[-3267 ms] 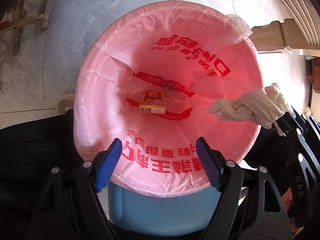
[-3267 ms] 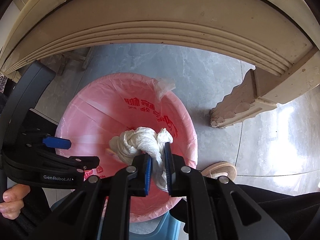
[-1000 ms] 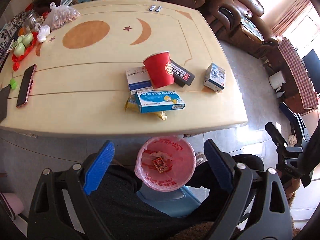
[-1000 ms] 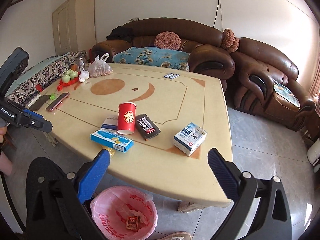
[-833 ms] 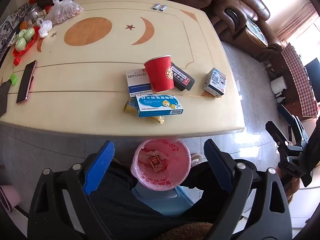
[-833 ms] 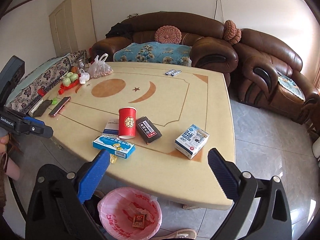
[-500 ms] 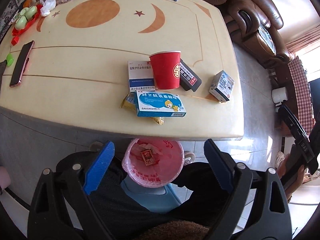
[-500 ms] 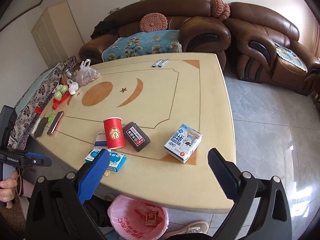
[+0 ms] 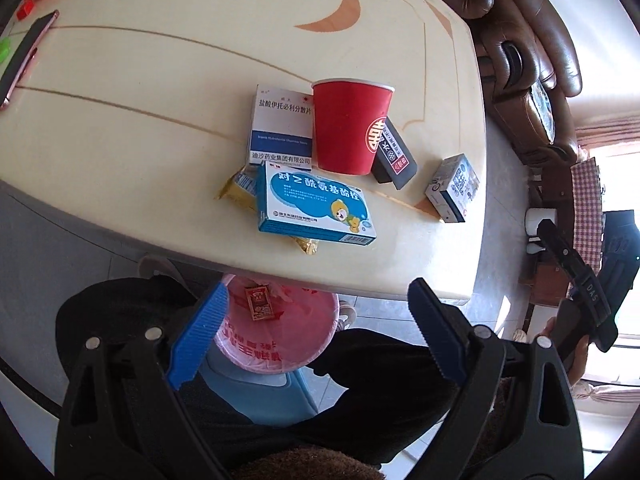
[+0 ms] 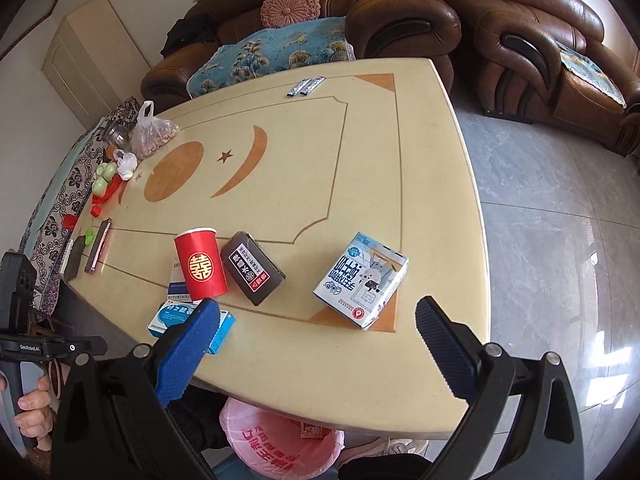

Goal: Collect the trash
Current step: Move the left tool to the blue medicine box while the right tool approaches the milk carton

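Observation:
On the cream table (image 10: 400, 184) near its front edge stand a red paper cup (image 9: 348, 128) (image 10: 200, 264), a blue medicine box (image 9: 316, 204) on a yellow wrapper (image 9: 236, 190), a white medicine box (image 9: 282, 128), a black box (image 10: 252, 268) and a milk carton (image 10: 362, 280). My left gripper (image 9: 316, 288) hangs open and empty above the table edge, in front of the blue box. My right gripper (image 10: 316, 308) is open and empty, just short of the milk carton. Below the edge stands the pink-lined bin (image 9: 280, 344) with a small red packet inside.
A phone (image 10: 98, 250), a bag of nuts (image 10: 154, 132) and small toys lie along the table's left side. Two sachets (image 10: 306, 86) lie at its far end. Brown sofas (image 10: 400, 12) stand behind. The person's dark trouser legs (image 9: 360, 380) flank the bin.
The right gripper, earlier shut on a white rag over the bin, is now open and empty. Both grippers have risen from the bin, then come down closer to the items on the table.

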`<control>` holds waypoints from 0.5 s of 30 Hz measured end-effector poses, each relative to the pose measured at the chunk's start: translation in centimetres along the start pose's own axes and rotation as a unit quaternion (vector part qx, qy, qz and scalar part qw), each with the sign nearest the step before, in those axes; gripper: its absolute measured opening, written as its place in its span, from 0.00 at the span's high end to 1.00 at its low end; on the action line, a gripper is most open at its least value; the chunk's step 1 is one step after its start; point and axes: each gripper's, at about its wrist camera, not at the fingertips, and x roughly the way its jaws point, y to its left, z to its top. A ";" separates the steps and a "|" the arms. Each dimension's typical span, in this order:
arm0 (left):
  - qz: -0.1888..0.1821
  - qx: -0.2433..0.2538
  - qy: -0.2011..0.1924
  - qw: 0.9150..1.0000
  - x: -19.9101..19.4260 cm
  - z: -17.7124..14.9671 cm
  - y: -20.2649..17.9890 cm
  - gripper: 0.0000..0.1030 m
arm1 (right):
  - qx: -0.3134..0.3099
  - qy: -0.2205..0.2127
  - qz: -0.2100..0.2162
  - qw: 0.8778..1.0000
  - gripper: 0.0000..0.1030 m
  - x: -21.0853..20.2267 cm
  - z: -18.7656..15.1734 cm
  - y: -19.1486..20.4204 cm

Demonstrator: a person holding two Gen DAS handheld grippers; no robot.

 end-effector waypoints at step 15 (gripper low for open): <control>-0.068 -0.117 -0.009 0.991 4.4 0.1 1.4 0.14 | 0.011 0.066 -0.022 0.998 0.07 7.3 1.9 -1.7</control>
